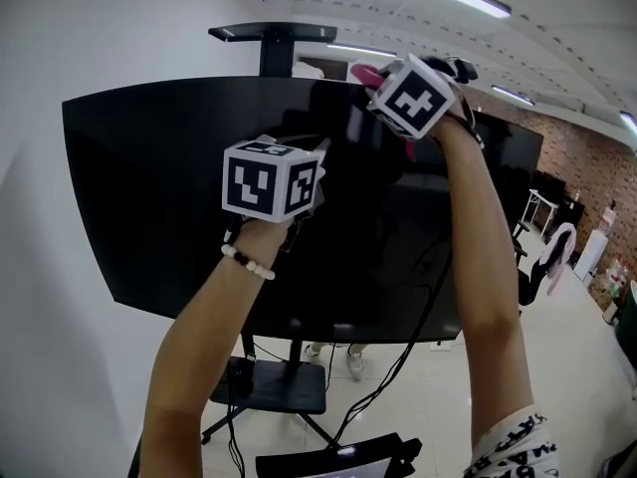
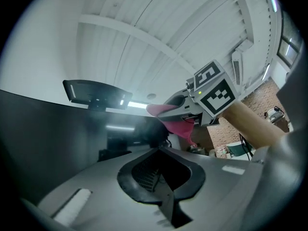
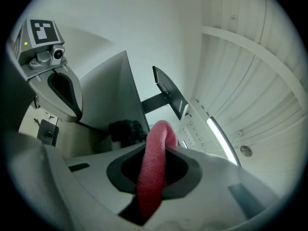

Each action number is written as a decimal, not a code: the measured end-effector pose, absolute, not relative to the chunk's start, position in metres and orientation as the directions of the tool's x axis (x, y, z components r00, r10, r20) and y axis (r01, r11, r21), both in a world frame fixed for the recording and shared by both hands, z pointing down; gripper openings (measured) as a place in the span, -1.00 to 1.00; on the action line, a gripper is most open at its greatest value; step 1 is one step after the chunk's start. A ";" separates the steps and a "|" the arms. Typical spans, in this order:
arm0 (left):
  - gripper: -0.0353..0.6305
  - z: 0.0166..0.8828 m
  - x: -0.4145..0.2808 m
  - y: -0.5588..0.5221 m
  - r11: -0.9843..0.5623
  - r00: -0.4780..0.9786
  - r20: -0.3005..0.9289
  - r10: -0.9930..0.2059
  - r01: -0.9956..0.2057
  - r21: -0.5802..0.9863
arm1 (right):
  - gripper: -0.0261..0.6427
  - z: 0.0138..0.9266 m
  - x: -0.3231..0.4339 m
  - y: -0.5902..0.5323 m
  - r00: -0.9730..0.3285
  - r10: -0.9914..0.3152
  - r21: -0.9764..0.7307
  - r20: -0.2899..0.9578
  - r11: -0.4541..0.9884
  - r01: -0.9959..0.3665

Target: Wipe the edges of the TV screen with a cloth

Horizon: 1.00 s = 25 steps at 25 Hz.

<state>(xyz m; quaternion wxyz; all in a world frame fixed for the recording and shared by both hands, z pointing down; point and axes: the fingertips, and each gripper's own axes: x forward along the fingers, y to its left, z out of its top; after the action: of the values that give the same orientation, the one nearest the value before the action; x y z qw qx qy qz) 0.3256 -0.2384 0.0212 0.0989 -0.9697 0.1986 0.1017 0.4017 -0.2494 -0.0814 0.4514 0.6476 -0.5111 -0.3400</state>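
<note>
A big black TV screen (image 1: 149,197) stands on a wheeled stand. My right gripper (image 1: 390,86) is raised at the screen's top edge, right of the middle, and is shut on a pink cloth (image 1: 362,71). In the right gripper view the cloth (image 3: 153,170) runs folded between the jaws of the gripper (image 3: 162,131), with the TV (image 3: 108,97) just beyond. My left gripper (image 1: 274,177) hovers in front of the upper middle of the screen, lower and to the left. Its jaws (image 2: 160,150) are shut with nothing in them. The left gripper view shows the right gripper (image 2: 190,105) and the cloth (image 2: 179,126).
A black shelf (image 1: 274,34) tops the stand's pole behind the TV. Below the screen are the stand's tray (image 1: 274,386) and hanging cables (image 1: 398,357). A white wall lies to the left. Office chairs (image 1: 542,257) and a brick wall are at the right.
</note>
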 end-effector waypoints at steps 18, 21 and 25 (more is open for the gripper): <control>-0.89 0.014 0.132 -0.374 -0.815 0.826 -0.286 -0.485 -0.546 -0.196 | -0.72 -0.085 0.193 -0.380 0.126 -0.987 0.942 0.100 0.053 -0.331; -0.89 0.013 0.086 -0.395 -0.822 0.840 -0.262 -0.475 -0.530 -0.211 | -0.72 -0.088 0.152 -0.401 0.137 -0.983 0.935 0.122 0.068 -0.347; -0.89 0.014 0.032 -0.421 -0.831 0.850 -0.243 -0.467 -0.515 -0.207 | -0.72 -0.089 0.107 -0.426 0.151 -0.978 0.923 0.141 0.075 -0.377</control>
<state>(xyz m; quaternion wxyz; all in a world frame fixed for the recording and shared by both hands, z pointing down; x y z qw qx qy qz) 0.0321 -0.4208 0.0141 0.1337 -0.9525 0.2577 0.0916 0.1069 -0.4265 -0.0893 0.4661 0.5987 -0.5658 -0.3227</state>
